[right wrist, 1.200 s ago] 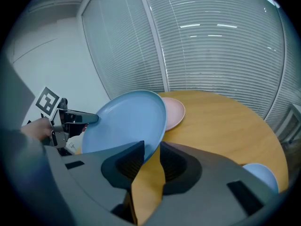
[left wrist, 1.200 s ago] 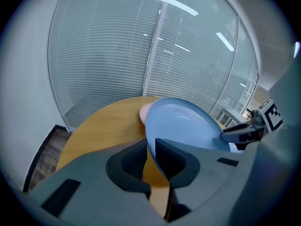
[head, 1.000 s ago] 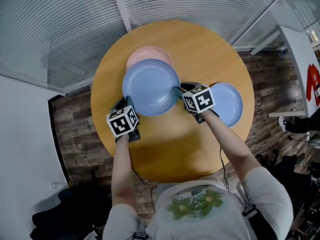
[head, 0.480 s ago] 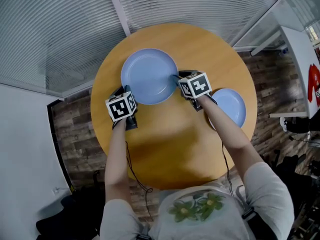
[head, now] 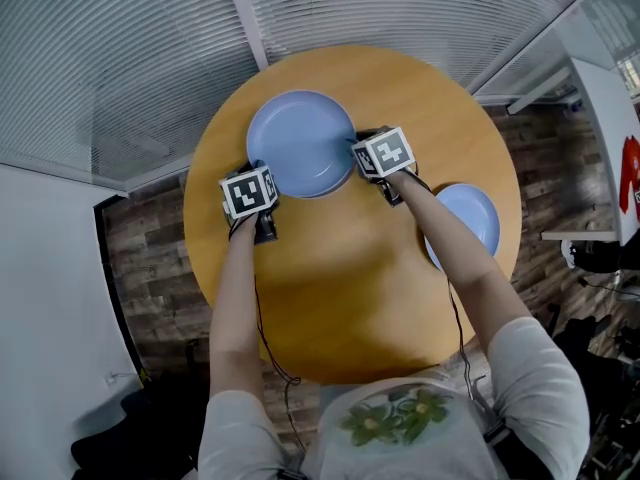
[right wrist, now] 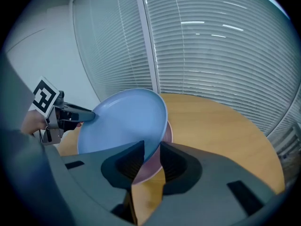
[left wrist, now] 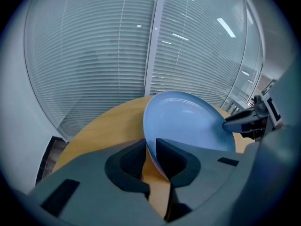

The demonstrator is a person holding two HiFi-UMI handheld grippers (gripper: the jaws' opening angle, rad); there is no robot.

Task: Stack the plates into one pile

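A large blue plate (head: pixel 300 143) hangs just over the far part of the round wooden table (head: pixel 380 298). My left gripper (head: pixel 253 170) is shut on its left rim and my right gripper (head: pixel 354 154) is shut on its right rim. In the left gripper view the plate (left wrist: pixel 188 121) rises from between the jaws. The right gripper view shows a pink plate (right wrist: pixel 166 132) directly under the blue one (right wrist: pixel 122 121); the head view hides it. A smaller blue plate (head: pixel 476 218) lies on the table at the right, partly behind my right forearm.
Slatted window blinds (head: pixel 150 38) and a white window post (head: pixel 240 8) run behind the table's far edge. Dark wooden floor (head: pixel 150 248) surrounds the table. Bare wood lies between me and the plates.
Both grippers have carried the large blue plate away from me and lower, over the pink plate, which no longer peeks out behind it in the head view.
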